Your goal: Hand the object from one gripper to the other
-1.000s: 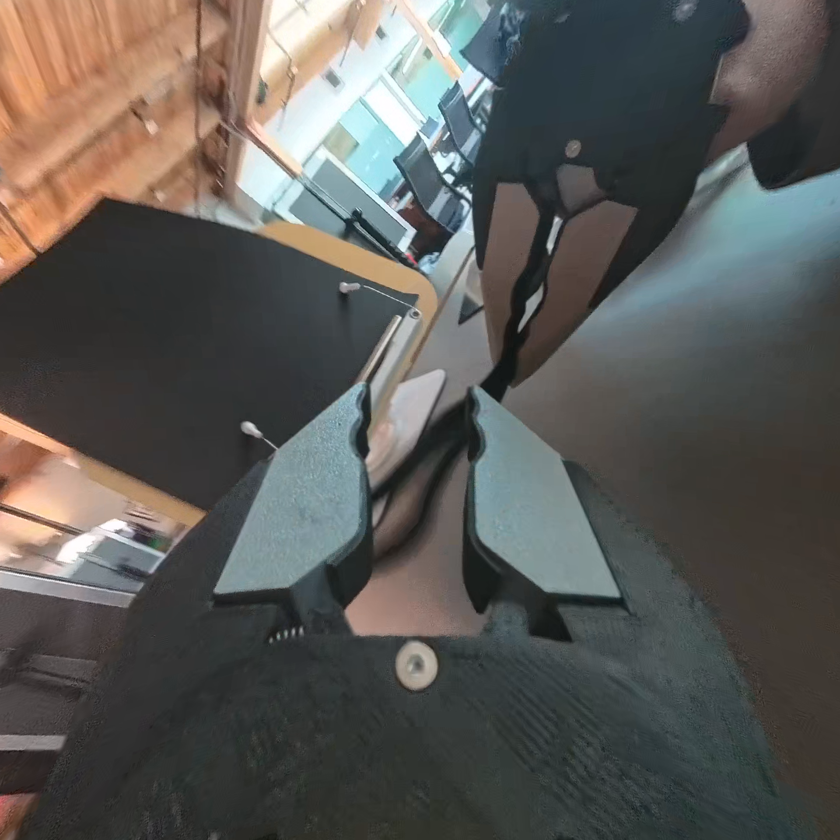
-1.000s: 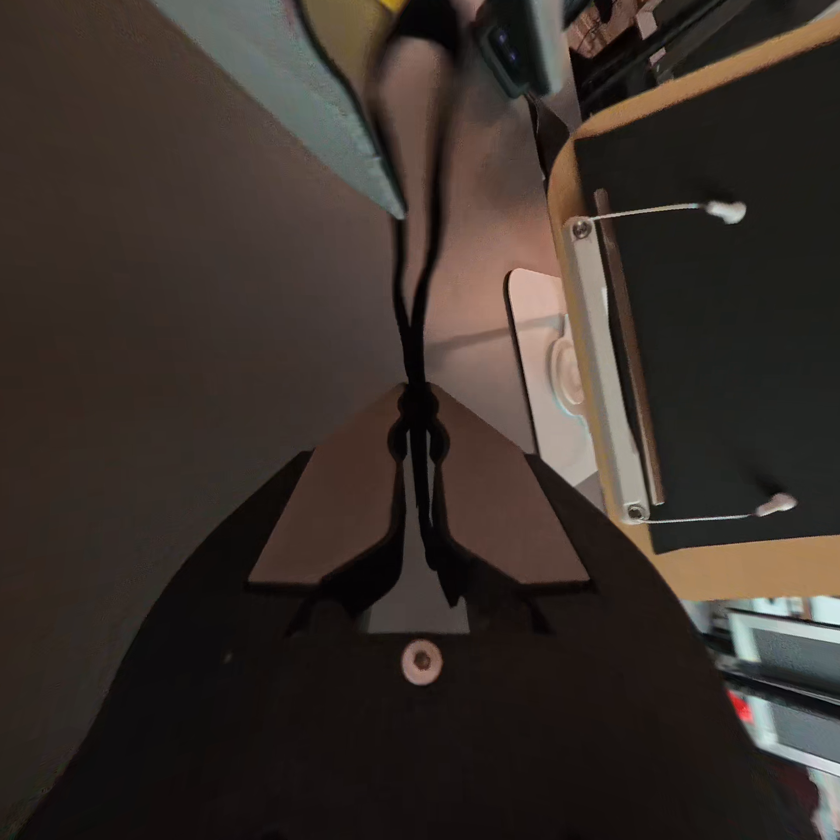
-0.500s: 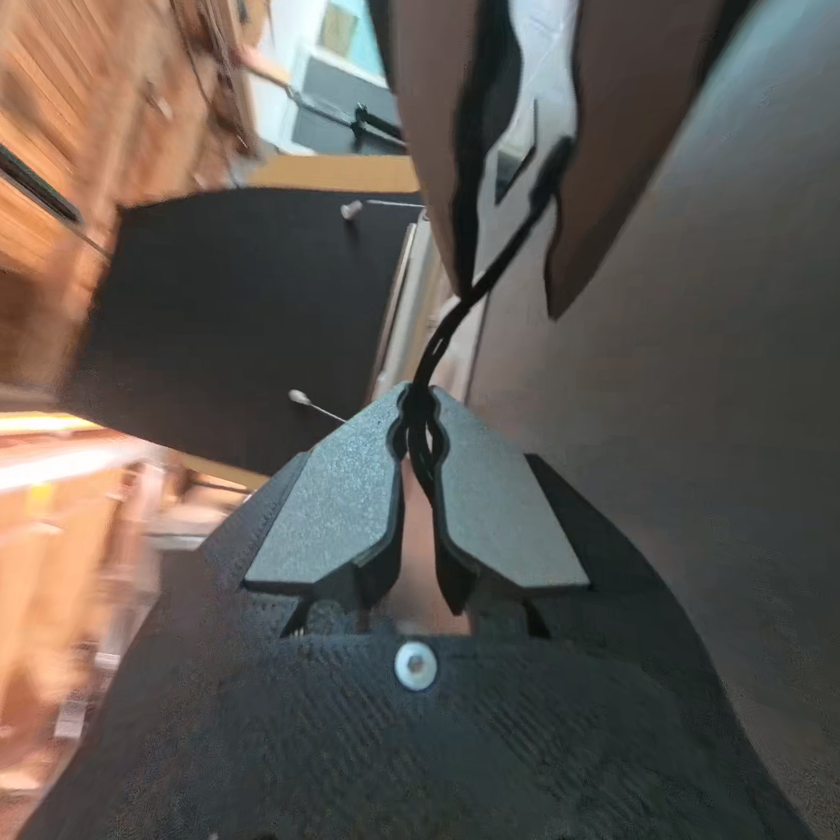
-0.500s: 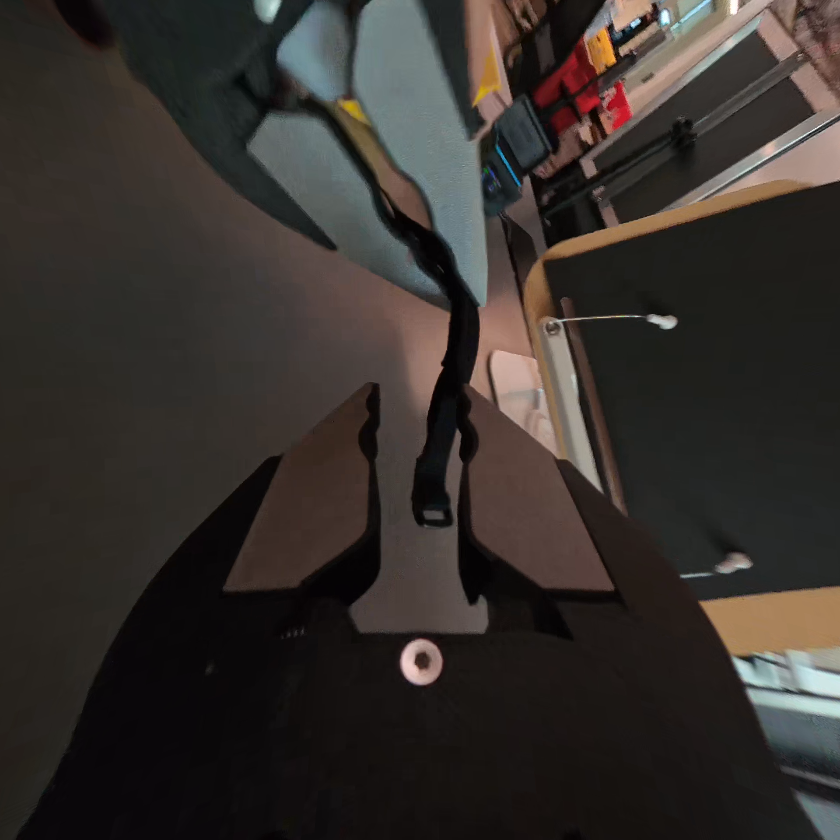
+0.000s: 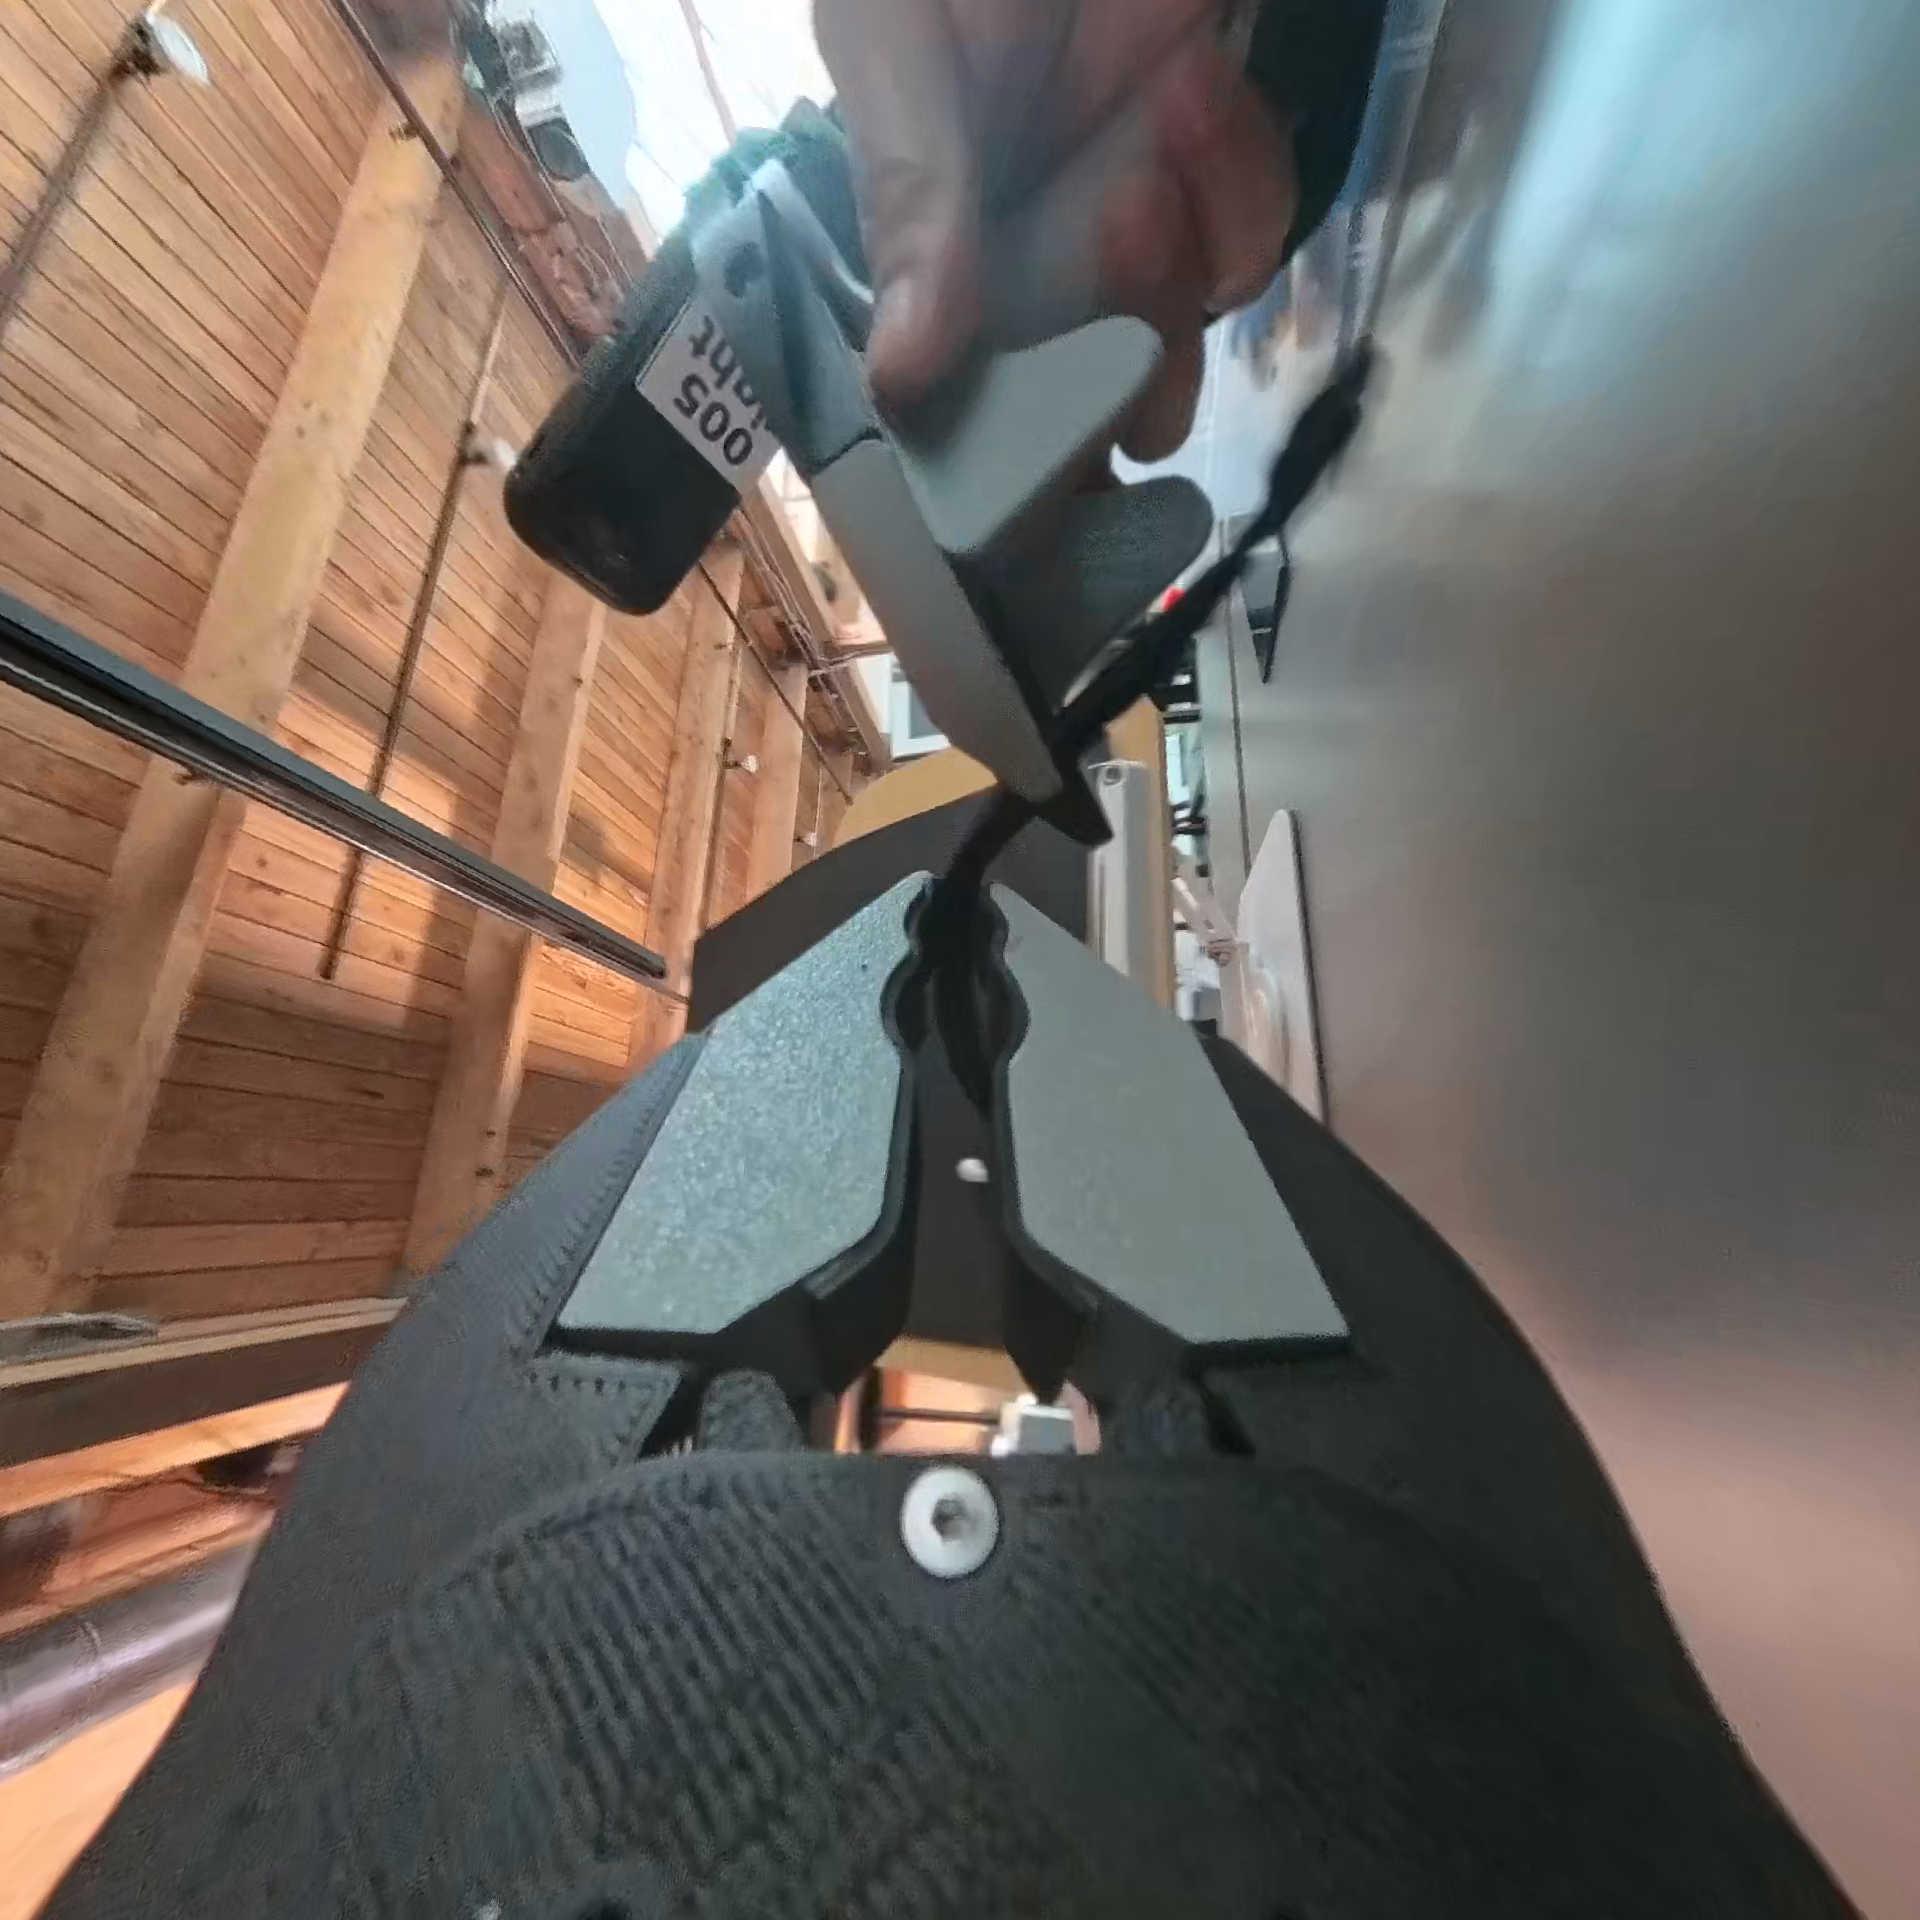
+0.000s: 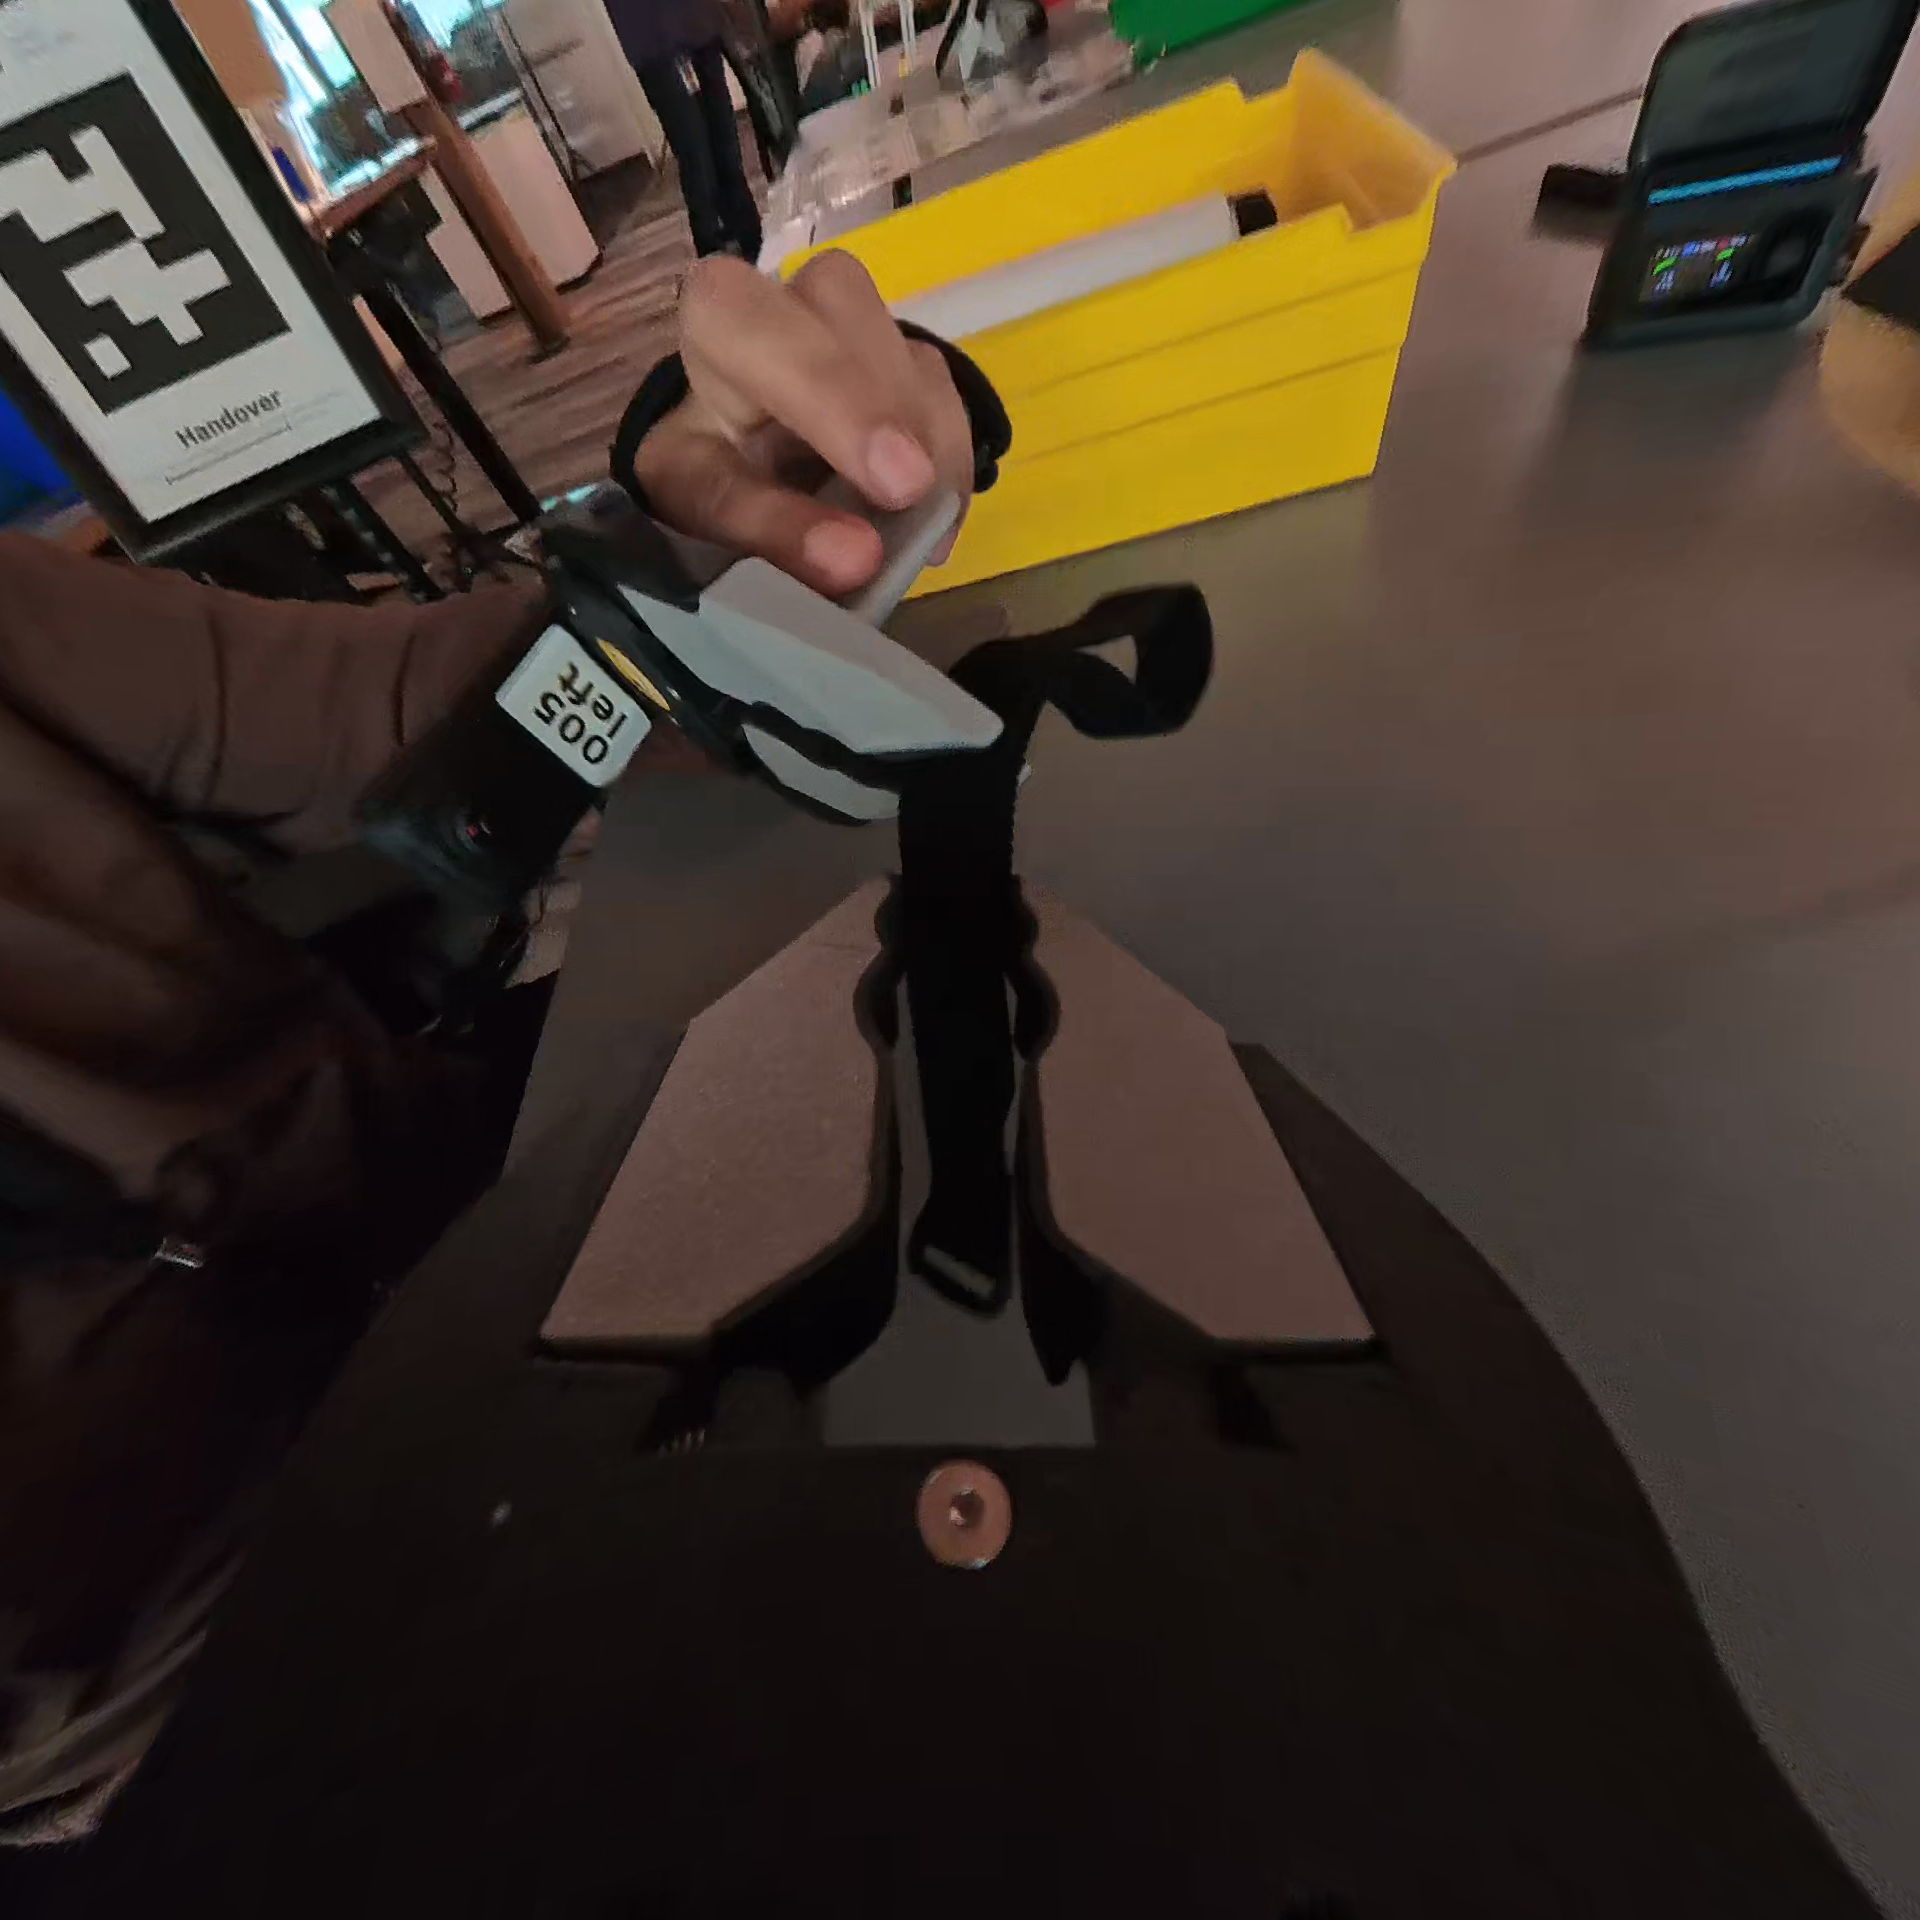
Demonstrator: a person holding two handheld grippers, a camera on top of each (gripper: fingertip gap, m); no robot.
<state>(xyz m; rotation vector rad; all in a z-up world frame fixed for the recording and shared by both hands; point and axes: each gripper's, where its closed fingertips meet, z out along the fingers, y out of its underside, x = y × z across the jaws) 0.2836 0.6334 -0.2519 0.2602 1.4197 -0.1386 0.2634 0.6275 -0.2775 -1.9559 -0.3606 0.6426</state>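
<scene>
The left gripper (image 5: 961,914) pinches the black fabric strap (image 6: 961,1039) tight; the right gripper (image 6: 956,935) stands slightly apart around its hanging end, not gripping.

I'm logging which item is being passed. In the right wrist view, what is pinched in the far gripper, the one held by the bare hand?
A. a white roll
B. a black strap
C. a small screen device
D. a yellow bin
B: the left gripper is closed on the black strap, which loops above its fingers and hangs down between the right gripper's fingers.
</scene>
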